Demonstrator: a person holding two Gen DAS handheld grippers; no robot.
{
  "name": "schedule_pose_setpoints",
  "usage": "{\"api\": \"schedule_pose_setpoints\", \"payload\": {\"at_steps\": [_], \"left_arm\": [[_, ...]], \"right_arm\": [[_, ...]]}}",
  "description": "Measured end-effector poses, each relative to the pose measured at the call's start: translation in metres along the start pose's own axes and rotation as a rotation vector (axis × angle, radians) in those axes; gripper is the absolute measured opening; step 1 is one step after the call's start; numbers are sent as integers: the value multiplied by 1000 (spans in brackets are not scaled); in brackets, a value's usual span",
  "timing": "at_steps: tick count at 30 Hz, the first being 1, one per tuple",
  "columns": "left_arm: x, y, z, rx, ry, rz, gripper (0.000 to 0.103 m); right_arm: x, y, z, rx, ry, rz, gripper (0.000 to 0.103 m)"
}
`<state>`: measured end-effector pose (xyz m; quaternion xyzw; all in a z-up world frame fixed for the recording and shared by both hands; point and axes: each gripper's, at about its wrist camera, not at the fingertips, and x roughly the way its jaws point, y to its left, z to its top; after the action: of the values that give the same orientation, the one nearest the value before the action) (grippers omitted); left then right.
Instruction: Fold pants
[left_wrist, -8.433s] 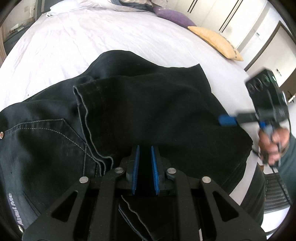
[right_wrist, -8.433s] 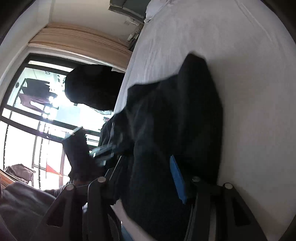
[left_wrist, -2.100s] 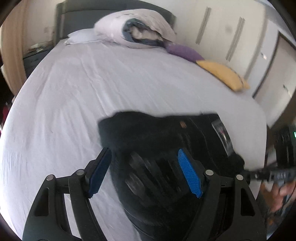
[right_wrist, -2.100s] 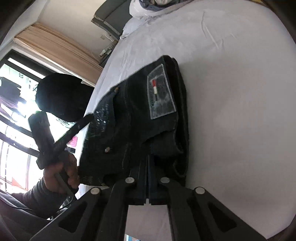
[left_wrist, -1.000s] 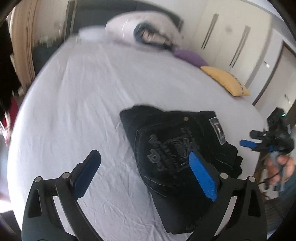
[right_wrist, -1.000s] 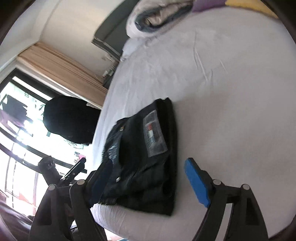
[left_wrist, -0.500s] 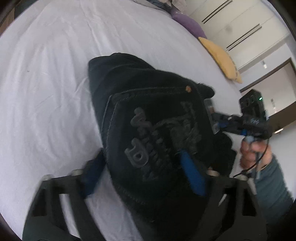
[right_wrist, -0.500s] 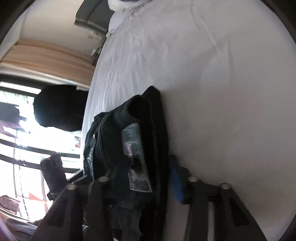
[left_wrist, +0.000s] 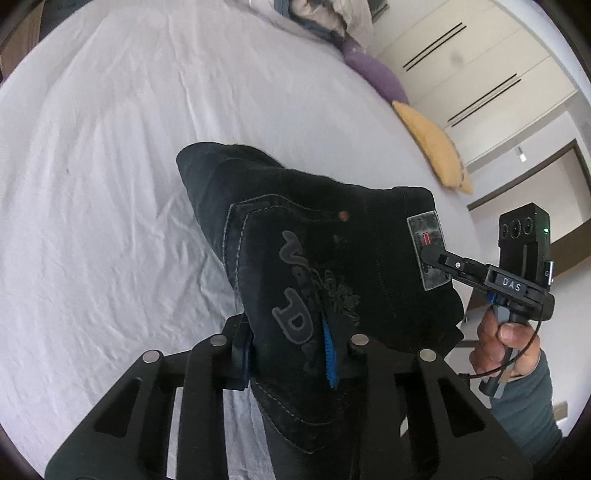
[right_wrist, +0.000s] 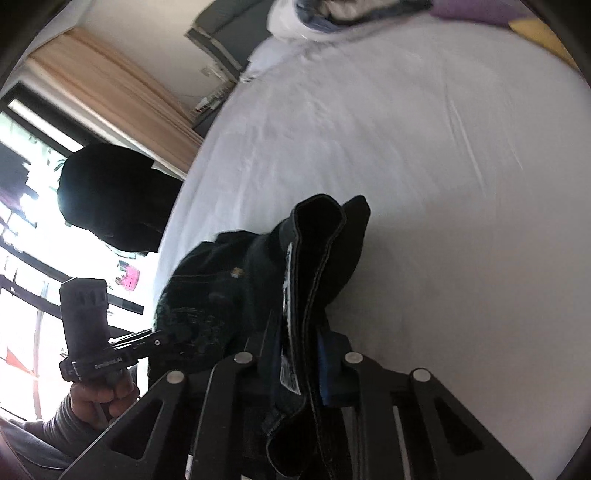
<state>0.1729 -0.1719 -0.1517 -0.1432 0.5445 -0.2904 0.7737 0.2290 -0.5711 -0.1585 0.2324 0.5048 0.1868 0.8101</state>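
Observation:
The folded black pants (left_wrist: 317, 251) are a thick bundle held up off the white bed (left_wrist: 110, 184). The back pocket with raised lettering and a grey waistband label face the left wrist camera. My left gripper (left_wrist: 288, 350) is shut on the bundle's near edge. My right gripper (right_wrist: 299, 350) is shut on the waistband side of the pants (right_wrist: 314, 258), by the label. In the left wrist view the right gripper (left_wrist: 436, 258) clamps the label from the right. In the right wrist view the left gripper (right_wrist: 173, 343) grips the bundle's far side.
A purple pillow (left_wrist: 373, 75) and a yellow pillow (left_wrist: 432, 147) lie at the bed's far right edge. A rolled duvet (left_wrist: 317, 14) sits at the head. Wardrobe doors (left_wrist: 480, 66) are behind. A curtain and bright window (right_wrist: 44, 184) are to the left.
Both grippers, open a second ago above the folded pants lying on the bed, have come down and shut on opposite sides. The bundle is now lifted off the sheet.

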Motion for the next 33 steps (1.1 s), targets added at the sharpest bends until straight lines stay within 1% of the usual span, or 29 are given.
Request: {"api": "schedule_pose_setpoints", "payload": {"at_steps": [2, 5, 11, 13, 16, 18, 20, 21, 22, 23, 24, 25, 26, 27, 28, 29, 30, 31, 32, 33], "left_arm": [[-15, -2, 9, 24, -37, 19, 26], [-38, 3, 33, 45, -89, 45, 26], [-65, 30, 82, 68, -165, 146, 26], [-66, 46, 96, 54, -168, 168, 26], [-60, 74, 115, 37, -155, 196, 26], [-47, 87, 121, 37, -146, 214, 26], [-27, 99, 120, 18, -119, 227, 27], [-22, 110, 113, 11, -107, 236, 29], [-14, 119, 109, 1, -97, 252, 36], [-10, 125, 106, -6, -100, 260, 41], [-8, 132, 102, -19, -119, 262, 49], [-8, 138, 101, -27, -131, 260, 60], [-10, 142, 99, -36, -146, 264, 66], [-12, 145, 98, -34, -156, 274, 75], [-15, 144, 94, -27, -157, 287, 80], [-17, 143, 92, -18, -157, 303, 82], [-21, 141, 90, -10, -156, 323, 85], [-26, 139, 88, -6, -162, 343, 85], [-31, 135, 83, 0, -177, 364, 85], [-44, 128, 78, 14, -213, 405, 85]], "right_arm": [[-5, 15, 10, -30, -18, 18, 18], [0, 35, 32, -65, -36, 43, 18], [43, 60, 89, -94, -34, 85, 18], [66, 68, 108, -111, -19, 87, 18], [93, 69, 127, -109, 7, 84, 18], [111, 63, 137, -96, 27, 76, 18], [132, 51, 140, -65, 53, 69, 19], [144, 42, 140, -47, 69, 59, 21], [152, 38, 138, -29, 74, 48, 23], [159, 31, 137, -9, 77, 46, 30], [162, 23, 134, 18, 74, 52, 41], [164, 12, 130, 59, 66, 68, 45], [162, 5, 126, 82, 51, 100, 46], [159, 0, 123, 96, 37, 126, 48], [155, -5, 120, 112, 23, 144, 50], [150, -7, 117, 129, 11, 146, 54], [143, -10, 115, 151, -5, 140, 62], [132, -14, 111, 174, -31, 126, 66], [122, -15, 108, 190, -58, 102, 74], [107, -15, 101, 200, -94, 61, 76]]}}
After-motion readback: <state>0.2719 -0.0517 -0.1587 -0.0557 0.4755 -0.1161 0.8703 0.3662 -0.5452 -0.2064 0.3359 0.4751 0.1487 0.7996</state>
